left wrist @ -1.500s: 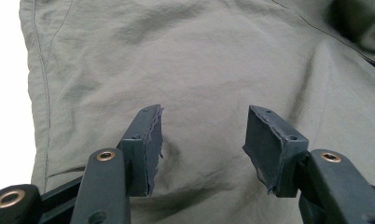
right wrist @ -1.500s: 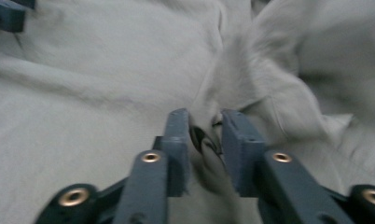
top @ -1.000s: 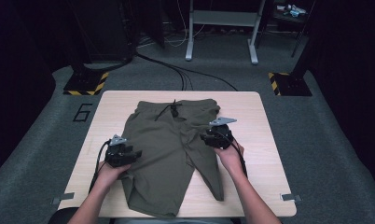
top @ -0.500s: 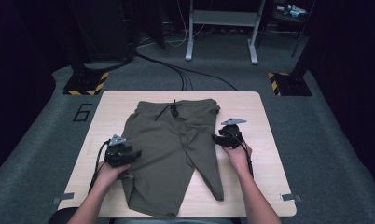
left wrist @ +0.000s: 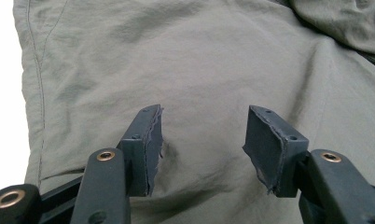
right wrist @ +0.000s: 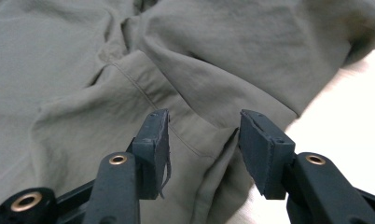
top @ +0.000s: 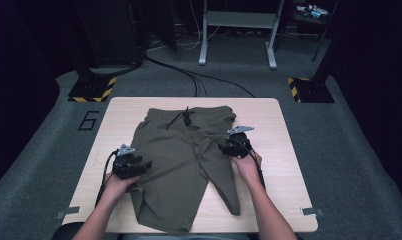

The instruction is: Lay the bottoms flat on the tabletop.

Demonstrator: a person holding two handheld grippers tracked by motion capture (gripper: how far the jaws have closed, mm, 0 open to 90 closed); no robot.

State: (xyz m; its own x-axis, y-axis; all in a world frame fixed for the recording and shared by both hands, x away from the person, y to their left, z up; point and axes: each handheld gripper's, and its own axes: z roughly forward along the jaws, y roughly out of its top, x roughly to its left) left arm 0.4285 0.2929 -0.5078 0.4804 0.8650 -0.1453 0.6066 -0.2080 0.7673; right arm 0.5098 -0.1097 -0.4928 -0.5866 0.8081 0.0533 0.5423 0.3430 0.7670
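- Shorts (top: 181, 165) lay soft and limp mid-bench; best pinched at a side seam.
- Left gripper (left wrist: 202, 140) gaped over cloth.
- Right gripper (right wrist: 204, 140) gaped at the hem.

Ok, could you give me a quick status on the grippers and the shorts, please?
Left gripper open, over the shorts. Right gripper open at the shorts' side edge. Shorts spread on the table, ungripped. Nothing in the way.

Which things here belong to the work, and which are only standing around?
In the work: olive shorts; left tool and right tool, both open over the fabric.

Only around: table; floor cables; grey stand; striped floor bases.
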